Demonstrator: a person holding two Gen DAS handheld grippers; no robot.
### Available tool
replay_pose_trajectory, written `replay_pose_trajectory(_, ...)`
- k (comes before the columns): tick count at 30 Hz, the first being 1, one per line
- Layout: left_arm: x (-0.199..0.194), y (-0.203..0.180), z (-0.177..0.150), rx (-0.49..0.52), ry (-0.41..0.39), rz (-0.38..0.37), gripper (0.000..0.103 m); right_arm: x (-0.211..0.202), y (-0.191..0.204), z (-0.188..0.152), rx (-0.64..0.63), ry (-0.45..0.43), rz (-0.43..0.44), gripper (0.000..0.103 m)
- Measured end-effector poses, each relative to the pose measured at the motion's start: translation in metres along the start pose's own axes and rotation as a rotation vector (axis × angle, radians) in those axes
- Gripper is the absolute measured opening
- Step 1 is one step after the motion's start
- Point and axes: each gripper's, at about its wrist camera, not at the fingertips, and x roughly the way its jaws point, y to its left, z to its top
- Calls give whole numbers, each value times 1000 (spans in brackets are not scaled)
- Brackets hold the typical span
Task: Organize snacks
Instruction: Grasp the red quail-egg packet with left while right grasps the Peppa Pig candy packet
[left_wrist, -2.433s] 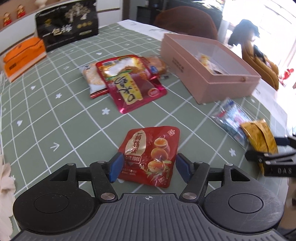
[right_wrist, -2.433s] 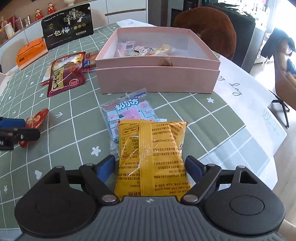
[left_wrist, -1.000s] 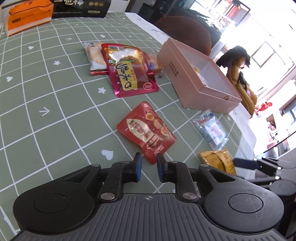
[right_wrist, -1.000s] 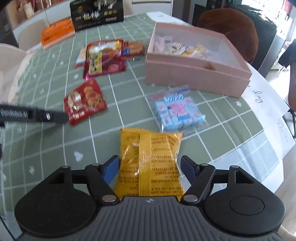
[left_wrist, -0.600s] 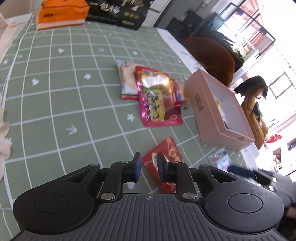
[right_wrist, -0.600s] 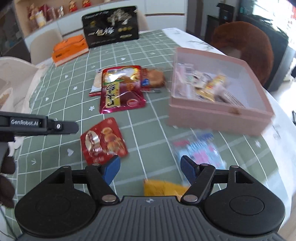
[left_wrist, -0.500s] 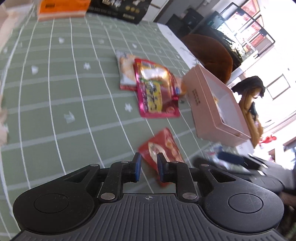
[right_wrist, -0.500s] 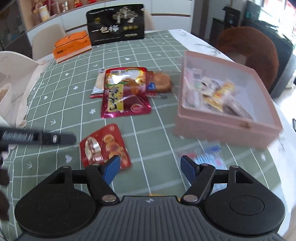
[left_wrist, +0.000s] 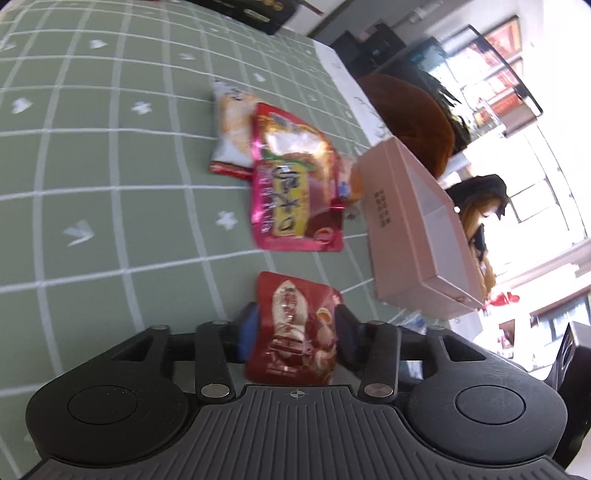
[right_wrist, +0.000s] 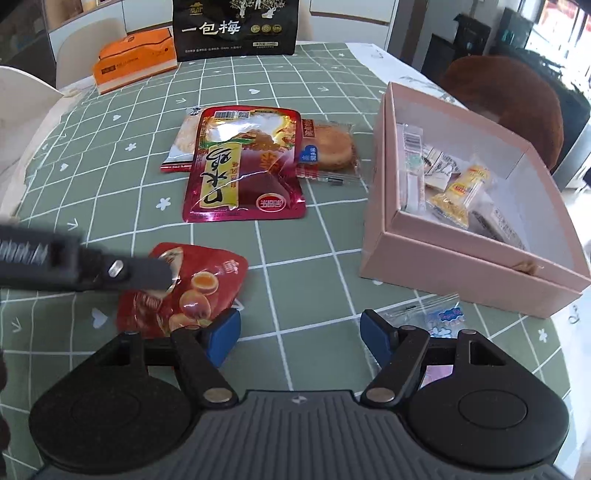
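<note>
While just spreading, left claw (left_wrist: 295, 328) open astride red egg pouch (left_wrist: 295, 328) on worktop (left_wrist: 110, 221); right claw (right_wrist: 299, 332) open, empty.

A green checked tablecloth (right_wrist: 288, 258) carries snack packets (right_wrist: 243, 166), a pink box (right_wrist: 461, 266) and an orange box (right_wrist: 135, 59).

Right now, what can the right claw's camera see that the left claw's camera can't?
Only the right camera shows inside the pink box, where small wrapped snacks lie, plus the orange box, the black bag, and a clear blue-printed packet.

Only the left camera shows the left claw straddling the red egg pouch, having just opened.

Both show that pouch, the pink box, the big magenta pouch, the round cake, and the green checked tablecloth.
</note>
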Motion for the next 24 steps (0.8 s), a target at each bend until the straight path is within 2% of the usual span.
replay_pose_trajectory(8,22,-47,-2,304,54,137,54,-8,-19,-11,20,-36,46,72)
replay_pose_trajectory(13,31,-68,-8,411,53,217,58,-27,-24,-16,-7,-52,65,71)
replay_pose_trajectory(17,42,-81,-16,511,64,266,70,-60,-44,-29,-5,-102,30,71)
replay_pose_trajectory(20,51,-92,-22,570,76,306,75,-76,-65,-43,40,-103,2,71)
replay_pose_trajectory(24,59,-99,-26,608,75,342,76,-92,-89,-64,139,-85,13,71)
